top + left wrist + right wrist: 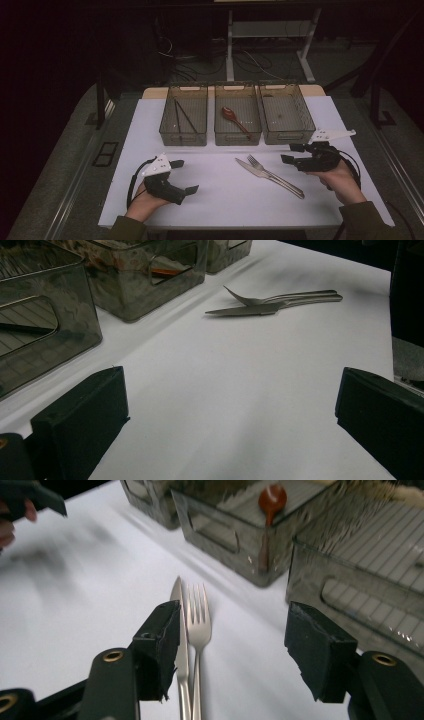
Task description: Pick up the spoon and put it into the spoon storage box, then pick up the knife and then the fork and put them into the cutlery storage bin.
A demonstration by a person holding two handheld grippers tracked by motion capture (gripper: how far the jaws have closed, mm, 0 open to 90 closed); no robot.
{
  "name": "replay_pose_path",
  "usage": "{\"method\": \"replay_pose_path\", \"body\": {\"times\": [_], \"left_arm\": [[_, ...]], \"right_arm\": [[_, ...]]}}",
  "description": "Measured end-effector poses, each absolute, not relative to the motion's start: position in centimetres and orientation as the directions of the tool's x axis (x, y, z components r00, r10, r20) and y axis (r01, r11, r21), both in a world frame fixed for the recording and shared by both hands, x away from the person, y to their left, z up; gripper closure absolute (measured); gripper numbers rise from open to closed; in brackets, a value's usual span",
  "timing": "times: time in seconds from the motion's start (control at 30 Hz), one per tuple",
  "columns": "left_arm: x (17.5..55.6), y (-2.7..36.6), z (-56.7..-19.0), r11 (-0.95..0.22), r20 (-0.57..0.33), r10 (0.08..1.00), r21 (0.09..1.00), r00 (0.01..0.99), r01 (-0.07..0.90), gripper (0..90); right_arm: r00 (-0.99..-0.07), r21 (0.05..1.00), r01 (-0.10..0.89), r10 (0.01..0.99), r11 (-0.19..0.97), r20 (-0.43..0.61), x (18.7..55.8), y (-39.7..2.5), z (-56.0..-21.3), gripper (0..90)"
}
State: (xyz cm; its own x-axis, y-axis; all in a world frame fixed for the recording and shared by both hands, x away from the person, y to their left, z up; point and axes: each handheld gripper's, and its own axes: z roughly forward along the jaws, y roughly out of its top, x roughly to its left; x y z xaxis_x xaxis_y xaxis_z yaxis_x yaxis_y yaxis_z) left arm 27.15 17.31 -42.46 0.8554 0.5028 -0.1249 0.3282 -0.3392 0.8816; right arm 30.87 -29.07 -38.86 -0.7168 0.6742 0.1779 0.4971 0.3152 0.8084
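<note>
A: Cutlery first. Silver metal fork (pixel 270 172) and silver metal table knife (pixel 256 169) side by side, touching, flat on white table sheet (pixel 220 200), front of centre, right of middle. Well apart from left gripper (pixel 181 176), near right gripper (pixel 291 153).

B: View differences?

A: High view: three smoky clear plastic bins in a row at the back. Left bin (pixel 183 131) with dark chopsticks (pixel 182 116), middle bin (pixel 237 132) with red-brown wooden spoon (pixel 234 119), right bin (pixel 287 131) contents unclear. Right gripper view: close on fork (pixel 198 625) and knife (pixel 179 630), tines and blade tip pointing away, both running down between the black jaws, knife partly hidden behind one jaw; spoon (pixel 270 505) upright-looking against bin wall. Left gripper view: same pair seen sidelong and far off, fork (pixel 280 296) curved over knife (pixel 245 311), bare sheet between jaws.

B: Jaw state?

A: Left: spread wide, gripping nothing, only sheet in the gap. Right: spread wide too, straddling cutlery in its own view, contact not confirmable, nothing clamped.

B: Hand pose?

A: Left hand (pixel 145 202) low at front-left, forearm in from bottom edge, gripper aimed right and inward. Right hand (pixel 340 177) at right edge of sheet, gripper aimed left toward fork handle end, grey plate on top, cable trailing behind.
</note>
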Motion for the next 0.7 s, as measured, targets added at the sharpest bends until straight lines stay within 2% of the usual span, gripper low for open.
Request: {"method": "replay_pose_path", "body": {"times": [0.3, 0.7], "left_arm": [[27.0, 17.5, -42.5, -0.342, -0.122, 0.505, 0.880, 0.854, 0.328, 0.0], [26.9, 17.3, -42.6, -0.349, -0.122, 0.505, 0.877, 0.855, 0.331, 0.0]], "right_arm": [[-0.716, 0.710, 0.565, 0.677, 0.421, 0.168, 31.3, -28.1, -39.3, 41.2], [-0.749, 0.597, 0.592, 0.643, 0.542, 0.159, 31.8, -26.1, -39.6, 54.4]]}}
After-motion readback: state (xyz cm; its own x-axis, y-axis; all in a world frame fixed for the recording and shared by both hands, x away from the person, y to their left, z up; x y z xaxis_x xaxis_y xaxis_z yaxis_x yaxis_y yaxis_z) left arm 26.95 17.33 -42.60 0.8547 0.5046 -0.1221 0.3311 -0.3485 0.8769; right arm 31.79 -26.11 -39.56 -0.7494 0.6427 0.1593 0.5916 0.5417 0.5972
